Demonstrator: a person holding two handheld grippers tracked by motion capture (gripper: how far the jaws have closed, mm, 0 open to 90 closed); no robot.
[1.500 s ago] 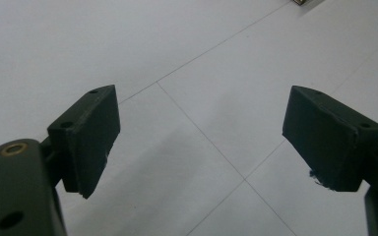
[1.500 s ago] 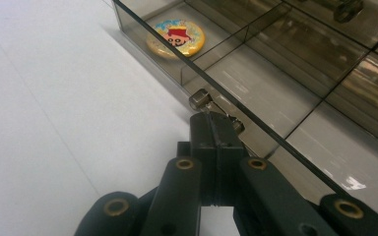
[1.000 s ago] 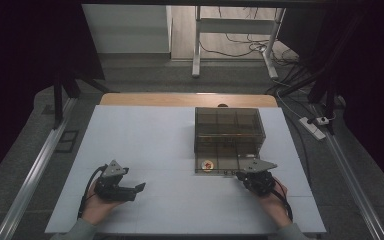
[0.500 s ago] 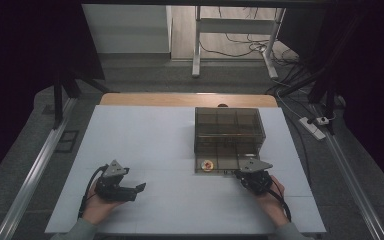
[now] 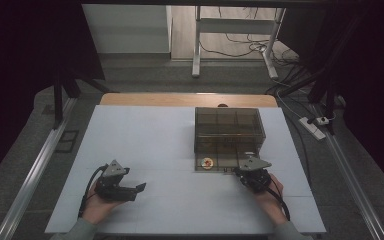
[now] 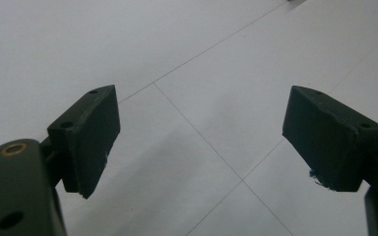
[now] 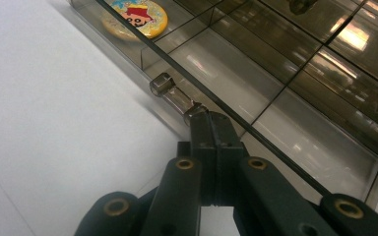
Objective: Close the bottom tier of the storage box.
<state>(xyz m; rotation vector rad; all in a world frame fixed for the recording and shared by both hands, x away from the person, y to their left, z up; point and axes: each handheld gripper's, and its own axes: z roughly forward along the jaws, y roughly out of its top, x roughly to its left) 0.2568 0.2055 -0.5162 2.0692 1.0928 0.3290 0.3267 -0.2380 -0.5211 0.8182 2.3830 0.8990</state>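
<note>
While the left tool (image 6: 199, 142) gapes, the right tool (image 7: 210, 123) (closed) grips the drawer handle (image 7: 174, 96).

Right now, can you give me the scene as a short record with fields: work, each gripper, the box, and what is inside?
work: pulling out the lowest drawer of a smoky clear box
right gripper: fingers shut on the drawer's handle
left gripper: fingers open, nothing between them, over the bare table
drawer: partly out, split into compartments
inside: one round badge with a cartoon figure, in the end compartment
</note>
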